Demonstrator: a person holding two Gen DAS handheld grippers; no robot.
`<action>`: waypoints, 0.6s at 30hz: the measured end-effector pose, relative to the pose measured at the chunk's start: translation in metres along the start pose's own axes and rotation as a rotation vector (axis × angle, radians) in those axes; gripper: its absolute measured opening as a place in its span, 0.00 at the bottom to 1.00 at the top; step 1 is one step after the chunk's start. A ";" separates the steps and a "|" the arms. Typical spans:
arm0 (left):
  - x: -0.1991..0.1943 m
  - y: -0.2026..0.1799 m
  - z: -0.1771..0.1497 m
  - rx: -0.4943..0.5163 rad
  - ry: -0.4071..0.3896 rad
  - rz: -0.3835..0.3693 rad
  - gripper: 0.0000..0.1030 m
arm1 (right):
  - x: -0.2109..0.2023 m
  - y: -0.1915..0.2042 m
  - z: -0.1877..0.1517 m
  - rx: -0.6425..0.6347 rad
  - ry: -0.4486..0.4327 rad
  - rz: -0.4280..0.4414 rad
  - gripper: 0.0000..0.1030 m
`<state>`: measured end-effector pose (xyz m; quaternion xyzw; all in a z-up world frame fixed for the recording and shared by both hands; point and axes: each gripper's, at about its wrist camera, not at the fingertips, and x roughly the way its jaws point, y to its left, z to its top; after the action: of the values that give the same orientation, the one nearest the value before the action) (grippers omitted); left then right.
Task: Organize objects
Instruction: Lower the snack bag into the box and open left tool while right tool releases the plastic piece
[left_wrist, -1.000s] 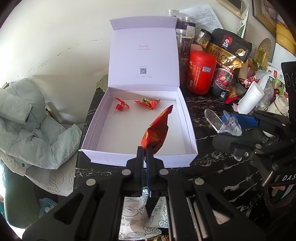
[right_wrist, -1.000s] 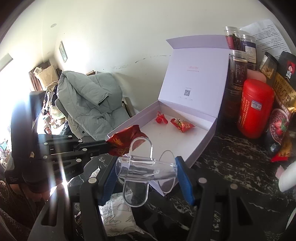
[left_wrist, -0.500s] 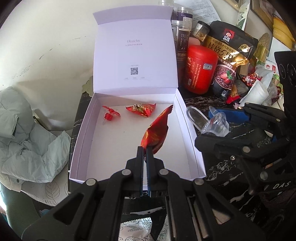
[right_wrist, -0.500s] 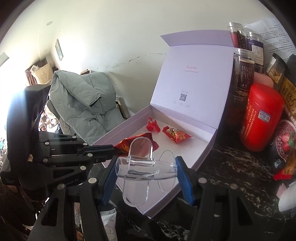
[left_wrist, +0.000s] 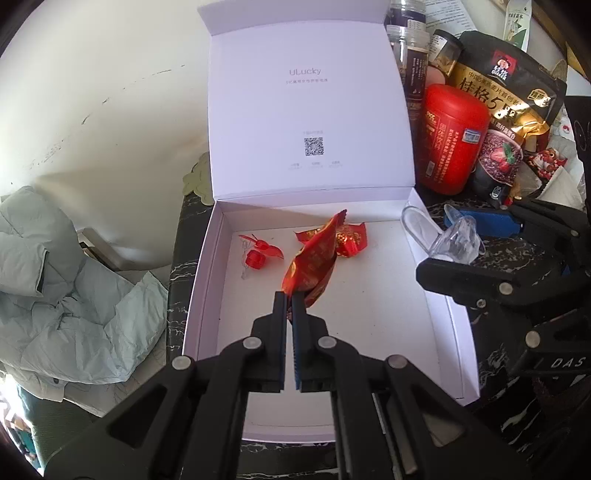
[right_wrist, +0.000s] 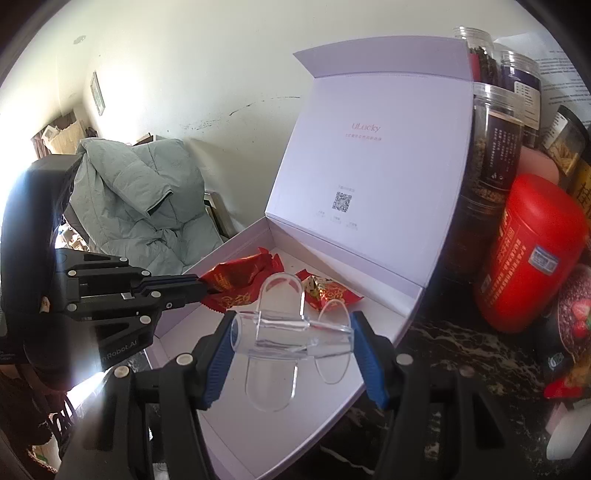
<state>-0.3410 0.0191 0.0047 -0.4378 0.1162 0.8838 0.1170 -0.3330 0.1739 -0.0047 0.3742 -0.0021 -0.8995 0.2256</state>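
While both grippers hang over the open white box (left_wrist: 458, 354), each has something clamped between its fingers. The left gripper (left_wrist: 290, 295) has its jaws pressed almost together, pinching the lower corner of a red snack packet (left_wrist: 314, 258); the packet sticks up and away from the fingertips, above the box floor, and its upper end overlaps a second red wrapped sweet (left_wrist: 349, 240) in the view. That sweet lies on the floor of the box near the back wall, and a small red candy with a twisted clear wrapper (left_wrist: 258, 254) lies just beside it, towards the left wall.

The right gripper (right_wrist: 291, 332) stands partly open, its blue pads (right_wrist: 218, 354) bearing on the two ends of a clear plastic piece (right_wrist: 288, 328): a short tube lying crosswise, with flat rounded tabs sticking up and down from it. From the left wrist view the same clear piece (left_wrist: 454, 245) sits over the right wall of the box, though the glare makes its exact outline hard to read.

The lid of the box (left_wrist: 310, 110) stands upright at the back, showing a printed name and a square code. Beside the box on the dark marbled table (right_wrist: 461, 354) stand a red canister (right_wrist: 532, 254), dark jars (right_wrist: 487, 177) and a black and gold food bag (left_wrist: 506, 92). A pale green quilted jacket (right_wrist: 140, 199) is heaped to the left.
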 end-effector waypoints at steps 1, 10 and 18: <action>0.004 0.002 0.001 0.002 0.008 0.004 0.03 | 0.003 0.000 0.002 -0.003 0.001 0.000 0.60; 0.027 0.025 0.003 -0.038 0.057 0.036 0.03 | 0.032 0.004 0.018 -0.044 0.023 0.017 0.60; 0.043 0.032 0.006 -0.054 0.096 0.045 0.03 | 0.066 -0.005 0.024 -0.042 0.094 0.011 0.60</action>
<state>-0.3809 -0.0048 -0.0226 -0.4797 0.1078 0.8671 0.0796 -0.3923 0.1474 -0.0322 0.4111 0.0254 -0.8795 0.2384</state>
